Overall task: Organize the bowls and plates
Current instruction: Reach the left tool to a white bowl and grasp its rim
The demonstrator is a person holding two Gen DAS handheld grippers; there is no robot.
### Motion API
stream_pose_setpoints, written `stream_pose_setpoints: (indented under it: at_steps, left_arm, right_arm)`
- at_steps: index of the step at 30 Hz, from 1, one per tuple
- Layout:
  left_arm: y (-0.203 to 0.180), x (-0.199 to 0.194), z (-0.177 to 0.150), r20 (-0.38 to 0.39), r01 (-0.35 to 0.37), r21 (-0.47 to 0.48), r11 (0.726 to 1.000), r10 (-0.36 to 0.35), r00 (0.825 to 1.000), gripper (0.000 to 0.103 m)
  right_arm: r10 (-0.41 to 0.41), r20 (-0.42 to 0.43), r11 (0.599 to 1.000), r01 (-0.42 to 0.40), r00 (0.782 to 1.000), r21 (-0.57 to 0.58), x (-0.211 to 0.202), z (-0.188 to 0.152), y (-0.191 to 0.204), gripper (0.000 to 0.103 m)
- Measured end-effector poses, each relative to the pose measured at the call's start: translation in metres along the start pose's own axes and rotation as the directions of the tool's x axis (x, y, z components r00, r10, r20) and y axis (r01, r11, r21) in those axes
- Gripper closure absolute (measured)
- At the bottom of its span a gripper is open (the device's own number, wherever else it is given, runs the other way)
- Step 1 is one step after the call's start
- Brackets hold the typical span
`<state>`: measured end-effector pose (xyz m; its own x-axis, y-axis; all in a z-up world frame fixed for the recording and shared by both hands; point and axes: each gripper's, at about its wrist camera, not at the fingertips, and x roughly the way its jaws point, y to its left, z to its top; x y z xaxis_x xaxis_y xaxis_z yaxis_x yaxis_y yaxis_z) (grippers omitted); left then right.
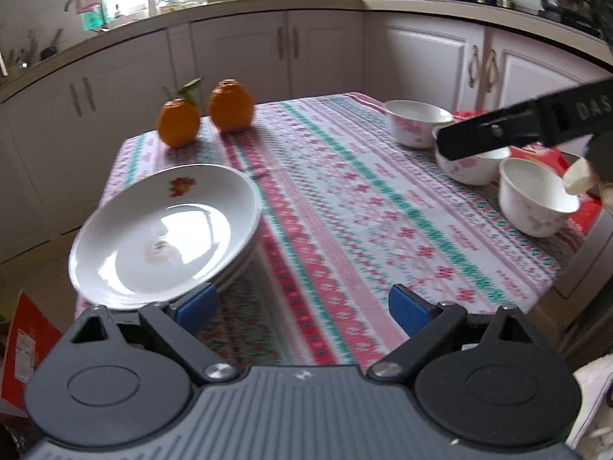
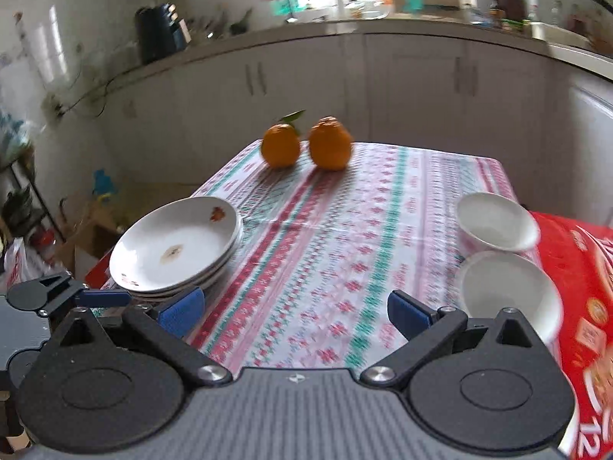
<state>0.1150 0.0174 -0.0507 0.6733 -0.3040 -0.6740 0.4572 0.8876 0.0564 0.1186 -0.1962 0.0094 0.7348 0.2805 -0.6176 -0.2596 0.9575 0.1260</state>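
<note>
The left gripper (image 1: 300, 308) with blue pads stands wide apart and holds nothing; its left pad is just beside the rim of the stack of white ceramic plates (image 1: 164, 230) at the table's left edge. The right gripper (image 2: 295, 312) is also spread wide and empty, above the patterned tablecloth (image 2: 325, 237). The three small white bowls with pink flowers (image 1: 417, 122) stand separately at the right side, partly beside a red cardboard box (image 2: 586, 287).

The plate stack seems to hang slightly over the edge, so a careless push could slide it off. The near bowl (image 2: 505, 287) is just beside the right pad and could tip. The two oranges (image 2: 306, 145) are well apart.
</note>
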Motion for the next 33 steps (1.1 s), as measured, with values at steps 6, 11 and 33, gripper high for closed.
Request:
stream_pose_setpoints:
  at_steps: [6, 11, 33]
  left_arm:
    - [-0.025, 0.008, 0.015, -0.009, 0.043, 0.021, 0.999, -0.043, 0.999, 0.007]
    - [-0.055, 0.019, 0.035, -0.005, 0.085, 0.075, 0.994, -0.085, 0.996, 0.004]
    - [-0.154, 0.087, 0.092, -0.097, 0.335, 0.156, 0.929, -0.323, 0.942, 0.008]
  right_arm:
    - [-0.125, 0.037, 0.992, 0.126, 0.991, -0.026, -0.034, -0.028, -0.024, 0.000]
    - [-0.197, 0.054, 0.980, 0.198, 0.979, -0.003, -0.054, -0.051, -0.052, 0.000]
    - [-0.136, -0.056, 0.991, 0.136, 0.989, 0.001, -0.047, -0.111, -0.115, 0.000]
